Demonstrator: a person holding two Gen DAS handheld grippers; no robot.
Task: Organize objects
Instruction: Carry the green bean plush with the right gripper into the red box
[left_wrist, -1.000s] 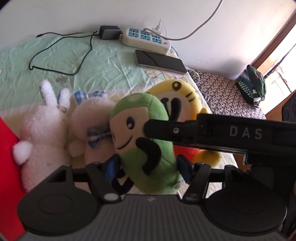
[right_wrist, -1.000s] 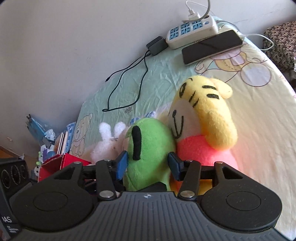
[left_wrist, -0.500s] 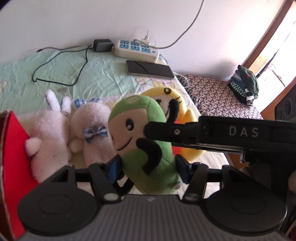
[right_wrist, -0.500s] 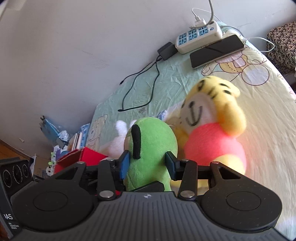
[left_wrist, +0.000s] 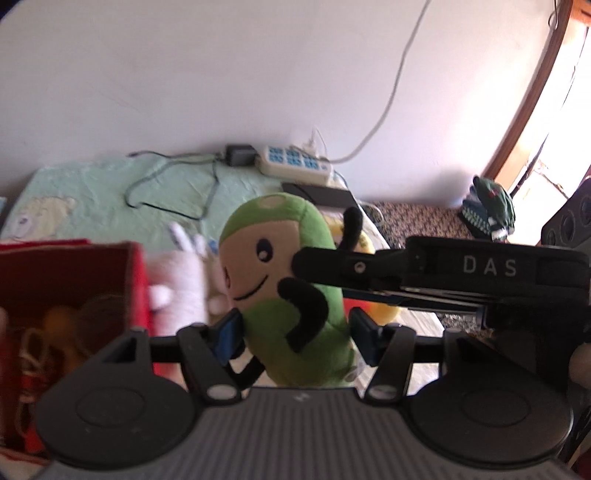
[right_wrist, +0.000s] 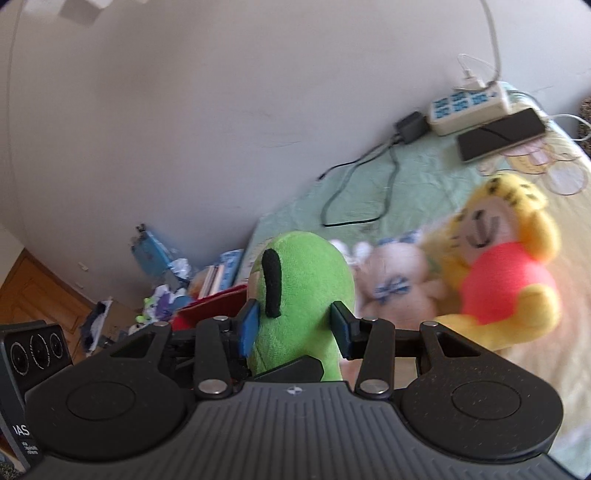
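The green plush toy (left_wrist: 291, 291) hung clear of the bed (left_wrist: 92, 192), clamped from two sides at once: the left gripper (left_wrist: 295, 332) squeezed its lower body at centre frame, and the right gripper (right_wrist: 293, 325) pinched it across the back, its jaws having just been closing on the fabric. A second earlier the toy leaned among the others on the sheet; by now it had been lifted away, and the yellow plush (right_wrist: 506, 273) and the pink plush (right_wrist: 399, 284) were left behind, lower and further off. I took that to mean the carry toward the red box (left_wrist: 74, 280) was under way. Only the left view looked into that box, at lower left, where blurred brownish things already lay. Only the right view showed the floor clutter (right_wrist: 173, 288) beside the bed, at middle left. The power strip (left_wrist: 295, 164) and phone (right_wrist: 502, 134) sat untouched near the wall.
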